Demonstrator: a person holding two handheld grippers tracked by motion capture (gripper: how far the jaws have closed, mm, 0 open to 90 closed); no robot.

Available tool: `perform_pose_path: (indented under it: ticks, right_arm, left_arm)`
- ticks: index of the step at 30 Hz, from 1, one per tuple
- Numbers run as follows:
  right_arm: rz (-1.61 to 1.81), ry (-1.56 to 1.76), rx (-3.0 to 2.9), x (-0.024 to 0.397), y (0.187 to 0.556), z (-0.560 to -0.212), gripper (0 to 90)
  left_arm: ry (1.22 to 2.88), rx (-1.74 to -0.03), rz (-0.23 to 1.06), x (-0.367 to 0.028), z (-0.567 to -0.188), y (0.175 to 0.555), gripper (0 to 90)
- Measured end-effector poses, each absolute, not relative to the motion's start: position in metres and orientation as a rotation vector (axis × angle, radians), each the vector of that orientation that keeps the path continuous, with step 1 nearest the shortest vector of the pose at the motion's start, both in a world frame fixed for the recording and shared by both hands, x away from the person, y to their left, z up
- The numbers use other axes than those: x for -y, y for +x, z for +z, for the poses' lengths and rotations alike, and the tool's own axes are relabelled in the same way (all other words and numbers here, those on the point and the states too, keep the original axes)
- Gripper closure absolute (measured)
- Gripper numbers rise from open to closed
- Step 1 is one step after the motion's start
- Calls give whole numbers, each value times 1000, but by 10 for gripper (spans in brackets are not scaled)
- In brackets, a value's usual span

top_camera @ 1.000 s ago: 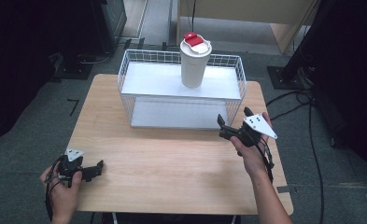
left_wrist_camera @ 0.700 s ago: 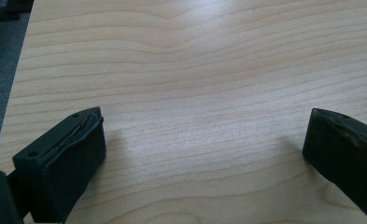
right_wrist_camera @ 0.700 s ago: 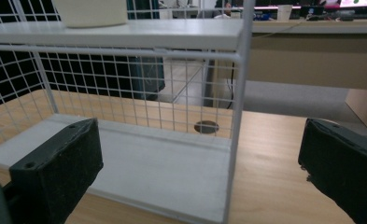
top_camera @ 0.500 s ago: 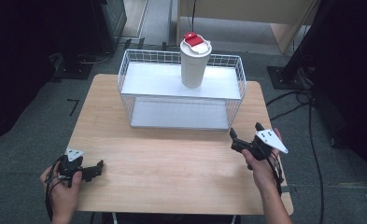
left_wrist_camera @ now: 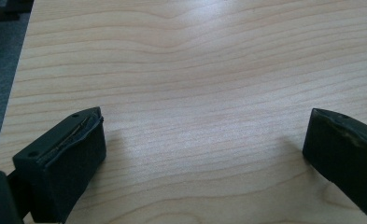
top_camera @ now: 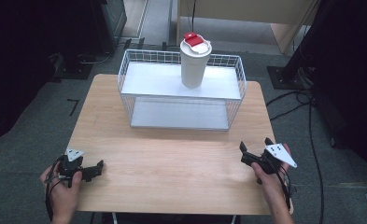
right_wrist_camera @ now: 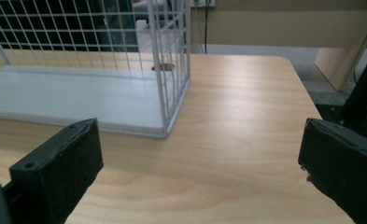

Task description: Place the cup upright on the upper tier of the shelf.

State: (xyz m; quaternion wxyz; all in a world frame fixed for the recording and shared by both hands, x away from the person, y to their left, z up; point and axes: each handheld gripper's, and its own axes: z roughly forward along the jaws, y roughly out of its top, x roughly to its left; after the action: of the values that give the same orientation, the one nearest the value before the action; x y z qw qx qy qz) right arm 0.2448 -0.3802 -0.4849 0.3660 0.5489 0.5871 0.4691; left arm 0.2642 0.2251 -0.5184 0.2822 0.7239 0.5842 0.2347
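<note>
**rigwatcher:** So where are you at with this one?

**me:** Looks finished from my end, honestly. The tall white paper cup with the red-and-white lid (top_camera: 195, 63) is standing upright on the top shelf of the white wire basket rack (top_camera: 125, 79) at the far side of the light wooden table (top_camera: 172, 172). Nothing is touching it.

**rigwatcher:** And the tools?

**me:** Both parked near my edge, well apart from the rack. My left gripper (top_camera: 97, 168) sits at the near left corner, jaws spread wide with only bare wood between them in the left gripper view. My right gripper (top_camera: 255, 151) is at the near right, jaws just as wide and holding nothing; its view looks past them at the rack's lower white shelf (right_wrist_camera: 78, 100).

**rigwatcher:** Anything left?

**me:** I'd say no, unless the cup needs to move again.
</note>
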Motion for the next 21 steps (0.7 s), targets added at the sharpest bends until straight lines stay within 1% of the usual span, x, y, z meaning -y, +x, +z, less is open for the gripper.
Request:
perform_pose_path:
  ticks: [12, 21]
  right_arm:
    - [1065, 1493, -1544, 416, 210, -508, 0]
    - [963, 1541, -1592, 429, 196, -518, 0]
  left_arm:
    - [1939, -1565, 629, -225, -518, 264, 0]
    - [1938, -1565, 629, -225, -518, 264, 0]
